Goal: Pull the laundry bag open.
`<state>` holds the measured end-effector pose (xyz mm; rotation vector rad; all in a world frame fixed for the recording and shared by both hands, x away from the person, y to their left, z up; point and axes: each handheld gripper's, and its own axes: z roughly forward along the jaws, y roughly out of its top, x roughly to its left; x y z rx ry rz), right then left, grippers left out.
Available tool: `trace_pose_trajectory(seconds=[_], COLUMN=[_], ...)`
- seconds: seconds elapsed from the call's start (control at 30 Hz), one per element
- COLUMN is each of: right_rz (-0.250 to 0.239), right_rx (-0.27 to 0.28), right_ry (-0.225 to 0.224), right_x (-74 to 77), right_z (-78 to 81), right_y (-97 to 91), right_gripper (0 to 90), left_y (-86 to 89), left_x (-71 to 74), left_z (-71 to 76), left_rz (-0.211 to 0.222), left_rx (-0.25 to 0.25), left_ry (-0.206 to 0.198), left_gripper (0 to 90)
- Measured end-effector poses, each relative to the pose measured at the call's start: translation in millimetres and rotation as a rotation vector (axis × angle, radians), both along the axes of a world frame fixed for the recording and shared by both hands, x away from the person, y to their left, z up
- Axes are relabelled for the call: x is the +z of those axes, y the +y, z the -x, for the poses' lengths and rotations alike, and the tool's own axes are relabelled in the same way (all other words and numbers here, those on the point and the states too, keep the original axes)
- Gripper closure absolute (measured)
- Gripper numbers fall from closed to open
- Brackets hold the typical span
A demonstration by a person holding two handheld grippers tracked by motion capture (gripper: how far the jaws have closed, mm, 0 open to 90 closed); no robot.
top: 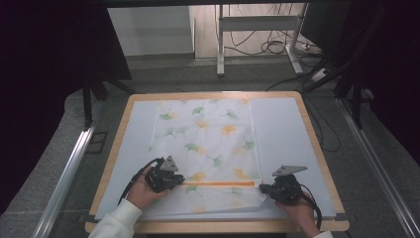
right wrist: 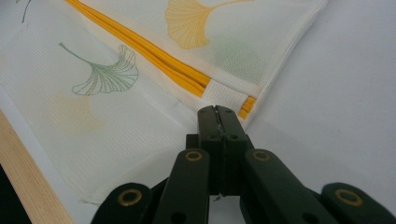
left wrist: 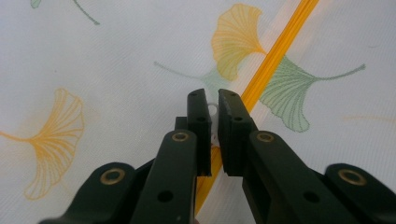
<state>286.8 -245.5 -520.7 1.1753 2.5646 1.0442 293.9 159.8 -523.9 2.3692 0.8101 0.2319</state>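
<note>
White mesh printed with ginkgo leaves makes up the bag (top: 210, 148) that lies flat on the pale sheet (top: 282, 129) covering the wooden table (top: 317, 144), and an orange zipper (top: 218, 184) runs across it near the person's edge.

Nearest the person, the right gripper (top: 263, 188) sits at the right end of the zipper line. In the right gripper view its jaws are pressed fully together on the white fabric tab (right wrist: 227, 94) just past the end of the orange teeth (right wrist: 154, 56), so that end looks pinned and held taut.

At the other end, the left gripper (top: 179, 180) rests over the zipper's left end. In the left gripper view its jaws stand almost together, with only a narrow slit between them, and a small white pull (left wrist: 213, 111) shows in that slit right on the orange zipper line (left wrist: 275, 51). They appear to be pinching the pull, though the actual contact is hard to make out.

Judging from this, the bracing and the grasp on the pull are in place. The slider sits at the left end, and the orange strip between the two grippers looks flat and even, but the teeth are too small to say whether they are joined or parted. What seems left is the run of the slider along the zipper toward the held right end. Beyond the zipper, the rest of the bag spreads smooth toward the far edge of the table.
</note>
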Motion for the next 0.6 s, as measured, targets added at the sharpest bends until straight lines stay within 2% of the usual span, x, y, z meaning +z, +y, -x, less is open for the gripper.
trace_pose_trajectory(seconds=[0.6], right_rz=[0.002], right_rx=[-0.001], right_ry=[-0.003], right_x=[0.0], right_z=[0.3], right_y=[0.5], right_gripper=[89.4], left_y=[14.3], left_x=[-0.5], left_z=[4.6], left_rz=[-0.01], left_rx=[0.026], left_ry=[-0.006], left_gripper=[84.9])
